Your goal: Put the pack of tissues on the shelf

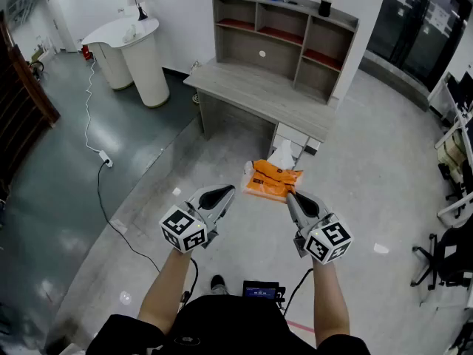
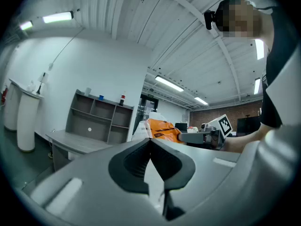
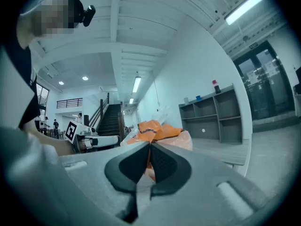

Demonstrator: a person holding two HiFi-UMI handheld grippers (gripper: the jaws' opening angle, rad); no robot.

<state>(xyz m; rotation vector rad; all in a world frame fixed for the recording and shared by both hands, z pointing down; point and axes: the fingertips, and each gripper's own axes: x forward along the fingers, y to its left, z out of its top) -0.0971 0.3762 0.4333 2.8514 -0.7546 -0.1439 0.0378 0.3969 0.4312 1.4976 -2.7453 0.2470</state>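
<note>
No lettering is legible anywhere, even on the tissue pack (image 1: 272, 180).

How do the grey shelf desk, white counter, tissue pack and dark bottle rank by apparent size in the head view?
1. grey shelf desk
2. white counter
3. tissue pack; it is nearer the camera, so its true size against the bottle is unsure
4. dark bottle
</note>
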